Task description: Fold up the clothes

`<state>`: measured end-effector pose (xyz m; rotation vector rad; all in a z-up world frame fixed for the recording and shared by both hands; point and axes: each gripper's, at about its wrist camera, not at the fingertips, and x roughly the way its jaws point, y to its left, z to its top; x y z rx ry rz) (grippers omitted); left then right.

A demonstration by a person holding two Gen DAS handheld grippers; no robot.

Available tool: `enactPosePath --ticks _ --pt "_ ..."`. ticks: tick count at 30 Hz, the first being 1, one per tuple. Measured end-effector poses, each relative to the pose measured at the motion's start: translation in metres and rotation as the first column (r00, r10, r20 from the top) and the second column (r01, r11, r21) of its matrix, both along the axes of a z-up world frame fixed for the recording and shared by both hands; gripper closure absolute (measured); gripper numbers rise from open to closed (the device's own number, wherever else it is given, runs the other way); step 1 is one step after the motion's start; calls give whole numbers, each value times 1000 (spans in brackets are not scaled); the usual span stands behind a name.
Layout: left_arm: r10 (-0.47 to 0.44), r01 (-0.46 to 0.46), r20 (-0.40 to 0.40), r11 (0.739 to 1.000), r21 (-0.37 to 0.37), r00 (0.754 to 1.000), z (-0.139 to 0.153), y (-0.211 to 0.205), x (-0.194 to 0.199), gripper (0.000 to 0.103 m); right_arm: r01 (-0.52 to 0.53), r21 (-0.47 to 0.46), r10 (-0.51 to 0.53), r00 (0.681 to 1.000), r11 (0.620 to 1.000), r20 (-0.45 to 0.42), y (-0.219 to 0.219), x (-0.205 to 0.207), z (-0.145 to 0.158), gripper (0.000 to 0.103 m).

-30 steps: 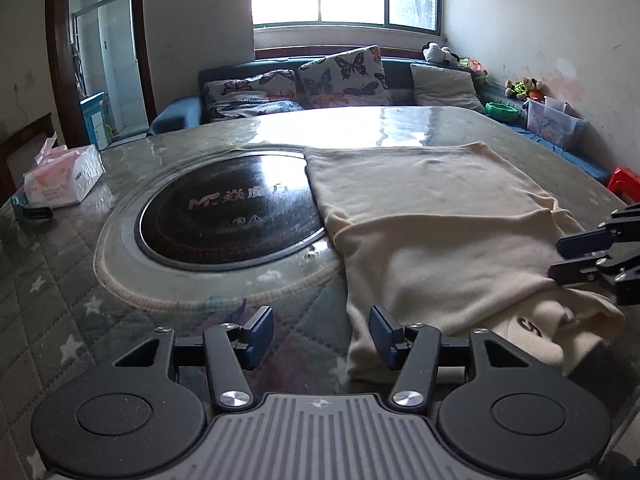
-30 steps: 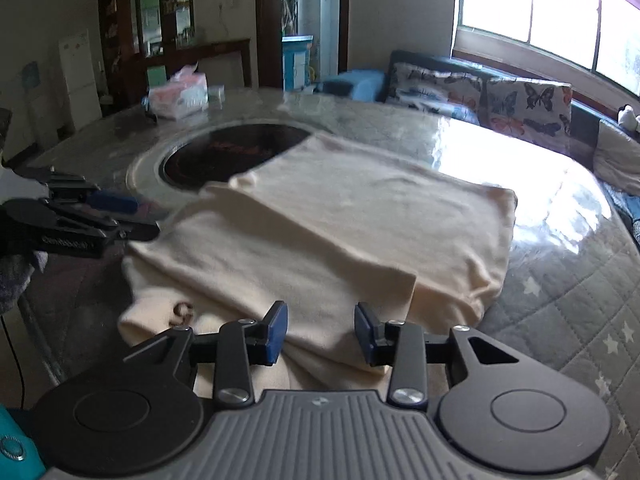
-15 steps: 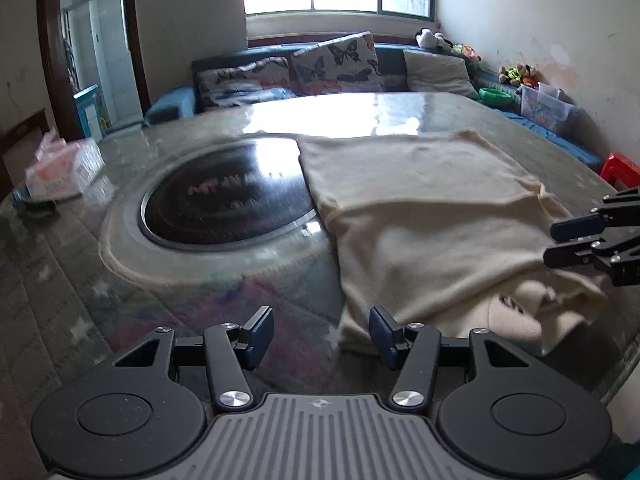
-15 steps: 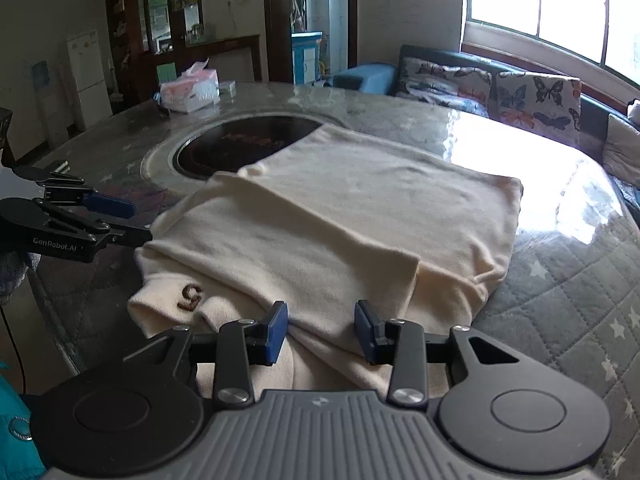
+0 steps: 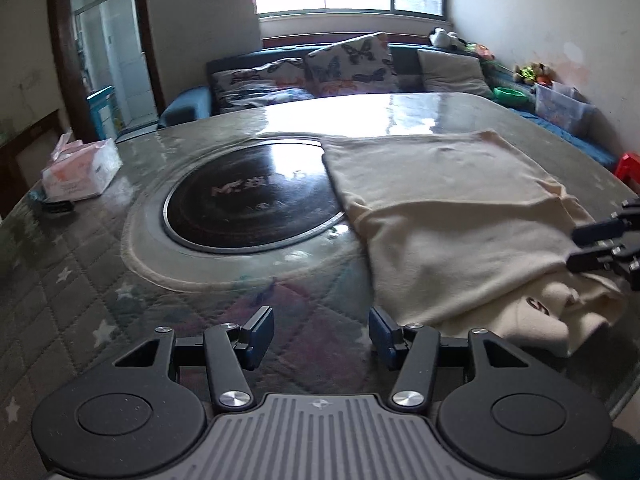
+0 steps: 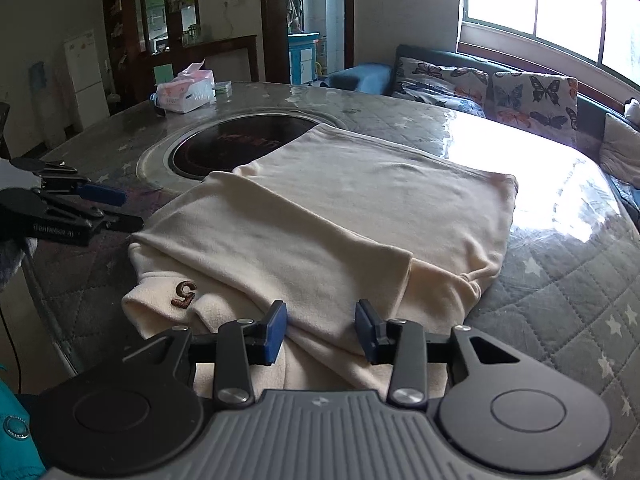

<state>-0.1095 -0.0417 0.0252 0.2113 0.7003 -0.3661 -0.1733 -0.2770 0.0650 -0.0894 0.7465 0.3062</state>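
Glass-topped table (image 5: 100,288) carries the cream garment (image 6: 360,216), partly folded, near edge bunched at the table rim, far corner overlapping the black hob (image 5: 248,204). Looks like soft, limp fleece that will sag; best pinched at the near corners. My left gripper (image 5: 321,334) and right gripper (image 6: 321,330): fingers apart, empty.

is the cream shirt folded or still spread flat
Folded: the cream shirt lies in stacked layers, one folded edge crossing its top.

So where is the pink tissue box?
The tissue box sits on the table's far left in the left wrist view, left of the black round hob.
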Motion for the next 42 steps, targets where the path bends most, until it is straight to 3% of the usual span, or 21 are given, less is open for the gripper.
enactPosePath --ticks 6,11,18,26,31,34,37,42 --pt "24 -22 56 999 -34 998 16 -14 25 49 0 2 0 1000 1000 -1 2 0 -1 58" --pt "48 -45 59 997 -59 997 19 -33 70 49 -2 5 2 1000 1000 1 3 -1 -2 55" --pt "-9 9 0 1000 16 1000 -5 -51 103 49 -10 7 10 1000 1000 6 5 -2 -3 50" --pt "25 -26 11 999 36 1000 -11 -47 110 46 -19 7 19 1000 1000 8 6 -2 -2 46" --pt "-49 47 71 999 27 996 7 -37 77 47 -21 9 21 1000 1000 13 6 -4 2 46" --pt "-194 190 125 981 49 973 15 -32 36 47 -35 -3 35 999 999 17 4 -9 7 47" --pt "-302 286 155 951 118 941 7 -36 8 45 -50 -26 50 999 998 12 1 -14 12 47" --pt "-476 430 187 871 238 860 -5 -43 -38 35 -67 -89 68 998 994 0 -2 -22 18 47"
